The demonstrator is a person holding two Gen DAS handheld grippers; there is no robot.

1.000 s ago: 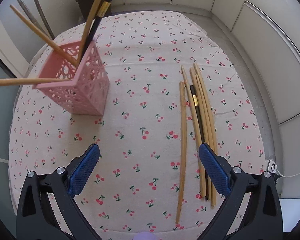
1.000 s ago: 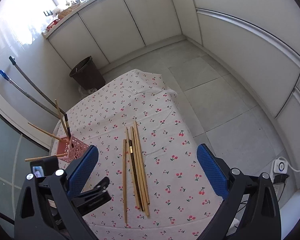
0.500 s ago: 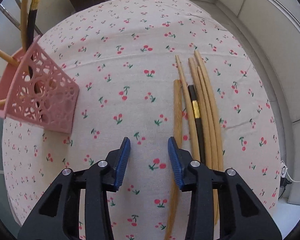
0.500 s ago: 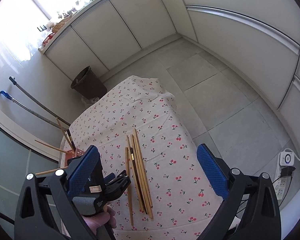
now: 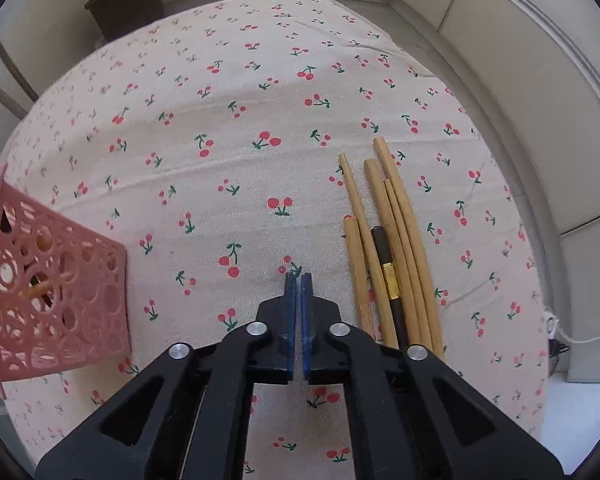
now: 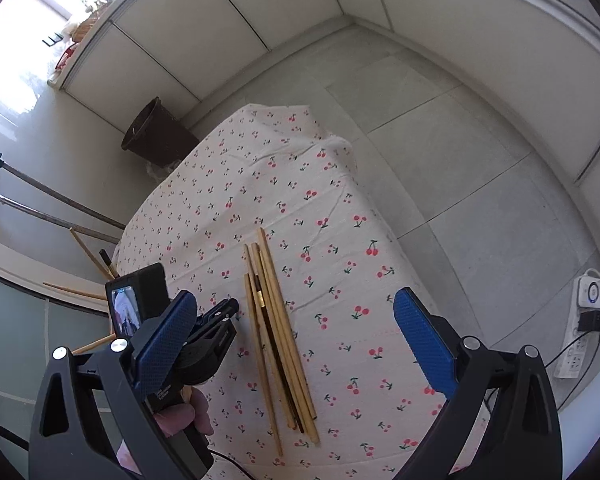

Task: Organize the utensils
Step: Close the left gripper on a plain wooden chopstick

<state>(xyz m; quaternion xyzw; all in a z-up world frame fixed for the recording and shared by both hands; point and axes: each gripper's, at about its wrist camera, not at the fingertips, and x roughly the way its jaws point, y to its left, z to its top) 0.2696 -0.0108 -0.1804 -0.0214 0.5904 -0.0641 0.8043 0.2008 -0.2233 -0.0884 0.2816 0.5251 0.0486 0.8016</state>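
Observation:
Several wooden chopsticks and one dark chopstick with a gold band lie side by side on the cherry-print cloth. They also show in the right wrist view as a bundle of chopsticks. My left gripper is shut with nothing in it, just left of that bundle and close above the cloth. A pink perforated holder stands at the left edge, with chopsticks inside it. My right gripper hangs open high above the bundle, holding nothing. The left gripper shows there, held by a hand.
The cloth-covered table ends near the chopsticks' right side, with tiled floor beyond. A dark bin stands behind the table. Two long poles lean at the left wall. A power strip lies on the floor at right.
My left gripper's jaws went from wide open to shut while it moved right and down toward the bundle; the holder slid to the left edge. The right gripper came lower over the table.

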